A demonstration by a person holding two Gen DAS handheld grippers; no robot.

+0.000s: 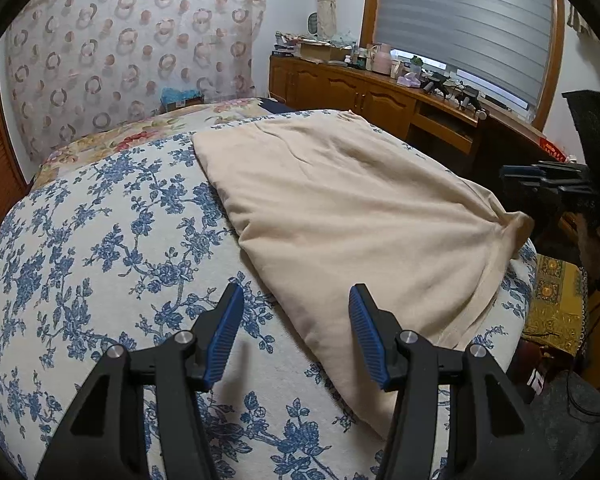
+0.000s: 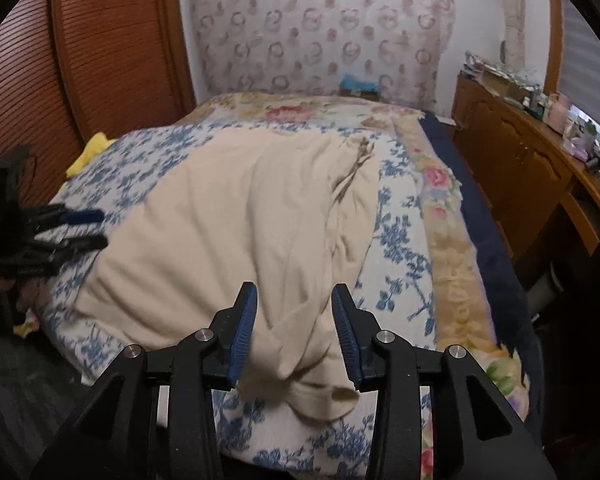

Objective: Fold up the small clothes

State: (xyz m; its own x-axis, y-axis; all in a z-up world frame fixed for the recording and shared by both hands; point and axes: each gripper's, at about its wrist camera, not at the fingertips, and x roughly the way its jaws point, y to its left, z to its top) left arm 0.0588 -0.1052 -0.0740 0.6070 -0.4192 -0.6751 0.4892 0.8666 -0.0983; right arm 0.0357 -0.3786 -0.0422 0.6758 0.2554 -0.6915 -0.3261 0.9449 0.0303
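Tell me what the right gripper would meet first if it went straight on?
Probably the beige garment: the right gripper stands open over its bunched near edge, nothing between. Depth is unclear.

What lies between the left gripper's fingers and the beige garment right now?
Only bare blue-floral bedspread, seen in the left wrist view. The left gripper stands open over it, with the beige garment edge just beside its right finger.

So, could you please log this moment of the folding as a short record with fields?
garment: beige cloth, spread on the bed
surface: blue floral bedspread
left gripper: open, over bedspread beside the garment's edge, nothing between fingers
right gripper: open, bunched garment corner between fingers, pads not pressing
fold: unfinished, cloth rumpled
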